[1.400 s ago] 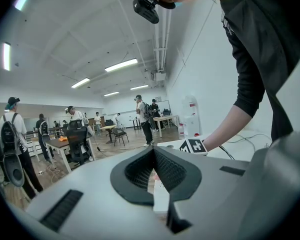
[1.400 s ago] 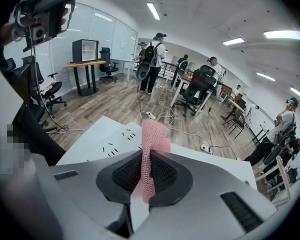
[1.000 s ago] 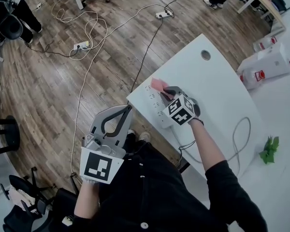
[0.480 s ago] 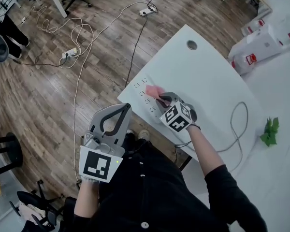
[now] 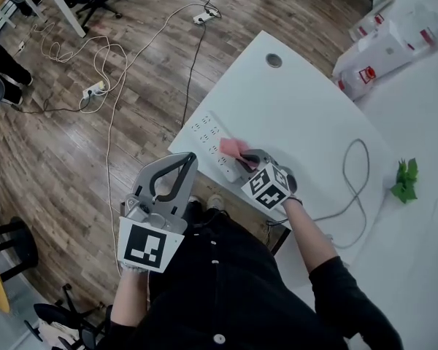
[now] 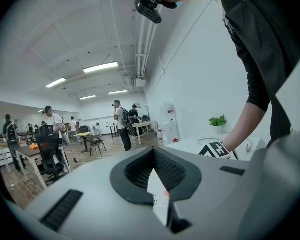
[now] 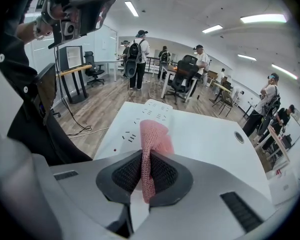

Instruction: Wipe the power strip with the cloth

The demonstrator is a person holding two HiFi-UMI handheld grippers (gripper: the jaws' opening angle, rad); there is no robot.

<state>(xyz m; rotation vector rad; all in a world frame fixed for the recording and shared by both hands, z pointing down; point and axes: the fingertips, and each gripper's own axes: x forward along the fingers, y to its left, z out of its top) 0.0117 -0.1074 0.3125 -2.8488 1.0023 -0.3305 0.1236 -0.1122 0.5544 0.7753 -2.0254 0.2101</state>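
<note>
A white power strip [image 5: 207, 131] lies along the left edge of the white table [image 5: 299, 115]. My right gripper [image 5: 247, 156] is shut on a pink cloth [image 5: 231, 148], which rests on the strip's middle part. In the right gripper view the cloth [image 7: 153, 136] stands pinched between the jaws of the right gripper [image 7: 146, 176], with the strip [image 7: 149, 112] just beyond it. My left gripper [image 5: 182, 163] hangs shut and empty off the table's left side, above the wooden floor. In its own view the left gripper [image 6: 157, 184] shows closed jaws and only a sliver of the strip.
A grey cable [image 5: 352, 192] loops over the table to my right, beside a small green plant [image 5: 403, 180]. White boxes [image 5: 383, 42] sit at the far right, and a round grommet hole [image 5: 274, 60] lies farther up the table. Cords and another power strip [image 5: 93, 90] lie on the floor.
The right gripper has slid the pink cloth along the power strip from its far end toward me. The left gripper has stayed in place, shut.
</note>
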